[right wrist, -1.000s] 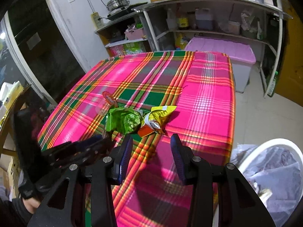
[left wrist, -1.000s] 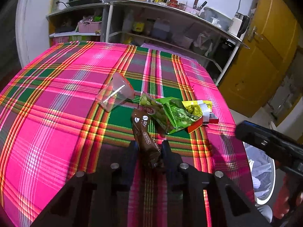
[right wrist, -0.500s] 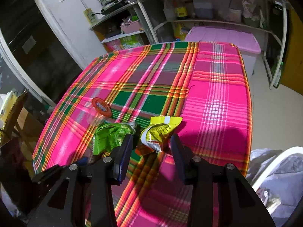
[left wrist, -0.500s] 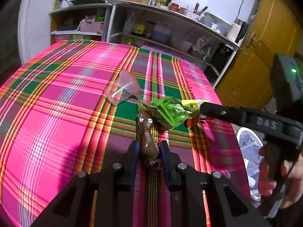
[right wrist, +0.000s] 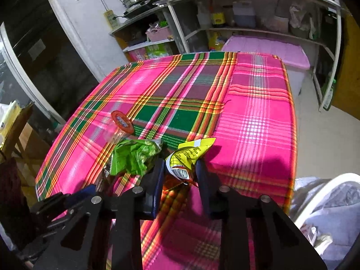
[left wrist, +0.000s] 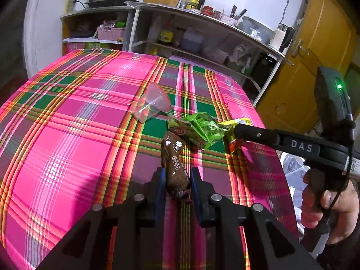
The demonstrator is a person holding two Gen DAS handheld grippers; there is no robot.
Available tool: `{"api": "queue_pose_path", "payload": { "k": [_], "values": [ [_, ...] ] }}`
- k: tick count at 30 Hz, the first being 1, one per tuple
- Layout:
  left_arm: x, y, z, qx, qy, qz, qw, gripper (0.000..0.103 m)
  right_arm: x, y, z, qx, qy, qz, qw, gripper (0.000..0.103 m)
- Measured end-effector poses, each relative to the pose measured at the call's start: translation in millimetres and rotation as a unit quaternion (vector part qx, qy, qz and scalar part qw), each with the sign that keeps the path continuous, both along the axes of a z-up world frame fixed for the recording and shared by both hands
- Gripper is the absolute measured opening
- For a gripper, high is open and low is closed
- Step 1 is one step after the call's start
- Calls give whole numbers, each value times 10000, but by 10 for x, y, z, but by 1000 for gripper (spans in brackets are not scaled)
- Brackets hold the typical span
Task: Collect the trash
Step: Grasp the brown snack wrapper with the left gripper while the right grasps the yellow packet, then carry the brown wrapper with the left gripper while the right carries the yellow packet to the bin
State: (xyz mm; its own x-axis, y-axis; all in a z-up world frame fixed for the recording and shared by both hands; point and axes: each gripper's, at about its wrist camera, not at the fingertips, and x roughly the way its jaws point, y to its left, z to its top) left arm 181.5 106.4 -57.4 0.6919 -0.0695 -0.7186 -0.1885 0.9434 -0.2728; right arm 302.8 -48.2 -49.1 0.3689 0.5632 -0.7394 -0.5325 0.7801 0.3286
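Left wrist: green wrapper (left wrist: 200,129) and clear cup (left wrist: 151,105) flank brown packet (left wrist: 176,164)

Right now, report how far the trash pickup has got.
Done: nothing visibly binned yet; only the lined trash bin beside the table shows. In hand: the left gripper is shut on the brown wrapper; the right gripper straddles the yellow wrapper, jaws not yet closed. Left: the green wrapper and the clear plastic cup lie on the tablecloth.
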Motion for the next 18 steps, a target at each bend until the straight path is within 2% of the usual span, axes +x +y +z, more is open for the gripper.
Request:
{"api": "queue_pose_path", "payload": {
  "k": [9, 18],
  "values": [
    [-215, -117, 96, 125, -94, -41, 9999, 23, -364, -283, 124, 140, -187, -127, 9996, 30],
    [-494, -369, 348, 265, -372, -219, 9987, 23, -833, -595, 271, 219, -391, -252, 9987, 30]
  ]
}}
